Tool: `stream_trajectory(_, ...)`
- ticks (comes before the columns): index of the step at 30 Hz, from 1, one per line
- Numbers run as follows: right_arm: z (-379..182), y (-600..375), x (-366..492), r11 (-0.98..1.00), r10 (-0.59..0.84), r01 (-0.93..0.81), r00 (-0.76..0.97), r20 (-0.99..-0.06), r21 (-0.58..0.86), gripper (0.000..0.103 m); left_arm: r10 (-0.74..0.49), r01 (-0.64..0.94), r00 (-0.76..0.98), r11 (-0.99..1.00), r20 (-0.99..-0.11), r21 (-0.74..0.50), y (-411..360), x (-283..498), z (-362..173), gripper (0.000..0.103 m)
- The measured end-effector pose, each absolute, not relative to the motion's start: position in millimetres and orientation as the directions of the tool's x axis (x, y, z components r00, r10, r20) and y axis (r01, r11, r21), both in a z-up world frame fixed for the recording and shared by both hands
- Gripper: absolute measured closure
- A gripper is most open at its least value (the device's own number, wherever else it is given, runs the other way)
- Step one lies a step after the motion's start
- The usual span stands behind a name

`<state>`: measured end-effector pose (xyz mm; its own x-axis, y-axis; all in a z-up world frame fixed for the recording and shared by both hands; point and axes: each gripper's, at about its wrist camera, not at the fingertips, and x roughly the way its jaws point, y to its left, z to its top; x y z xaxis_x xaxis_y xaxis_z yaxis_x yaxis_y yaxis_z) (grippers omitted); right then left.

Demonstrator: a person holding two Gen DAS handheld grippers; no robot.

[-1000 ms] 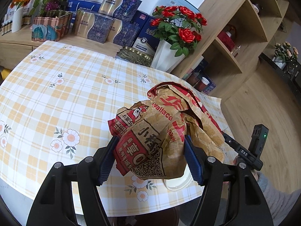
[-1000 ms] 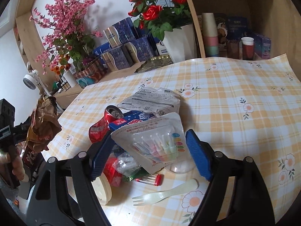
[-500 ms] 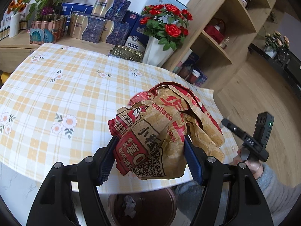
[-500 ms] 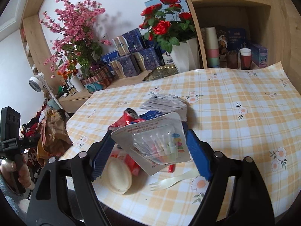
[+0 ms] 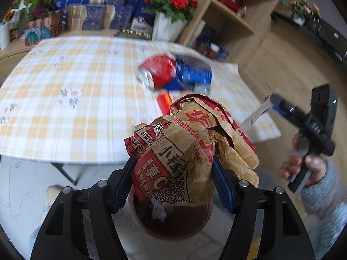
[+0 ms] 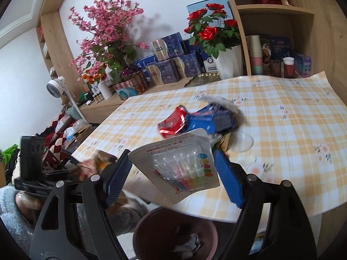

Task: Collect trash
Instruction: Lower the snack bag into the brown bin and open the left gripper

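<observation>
My left gripper [image 5: 172, 178] is shut on a crumpled brown and red paper bag [image 5: 188, 151], which hangs over the brown trash bin [image 5: 173, 223] on the floor. My right gripper [image 6: 173, 177] is shut on a clear blister pack of small candles [image 6: 180, 169], held past the table's front edge above the same bin [image 6: 173, 236]. Some crumpled trash lies in the bin. On the checked table [image 6: 282, 117] remain a crushed red can [image 6: 173, 121], a blue packet [image 6: 203, 121] and a clear plastic lid [image 6: 244, 142]. The right gripper shows at the right in the left wrist view.
Flower pots, gift boxes and a wooden shelf [image 6: 271, 10] with cups stand behind the table. A white fan [image 6: 56, 86] and a pile of clothes are at the left. A hand in a grey sleeve [image 5: 314, 173] holds the right gripper.
Both grippers have drawn back off the table with their loads and now hang above the bin. The can and blue packet on the table have come into the left wrist view.
</observation>
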<state>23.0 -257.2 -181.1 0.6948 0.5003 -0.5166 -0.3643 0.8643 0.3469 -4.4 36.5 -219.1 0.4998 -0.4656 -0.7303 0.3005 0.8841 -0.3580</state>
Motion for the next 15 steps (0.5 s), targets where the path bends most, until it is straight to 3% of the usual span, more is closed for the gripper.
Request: stream_trajectory(15, -203.0, -246.5, -25.0, 0.846, 0.53, -0.374, 0.654, -0.539, 0.379, 0.026, -0.434, 0.32, 0.195, 0.876, -0.88, -0.362, -18.8, -2.1, -327.3, 0.036)
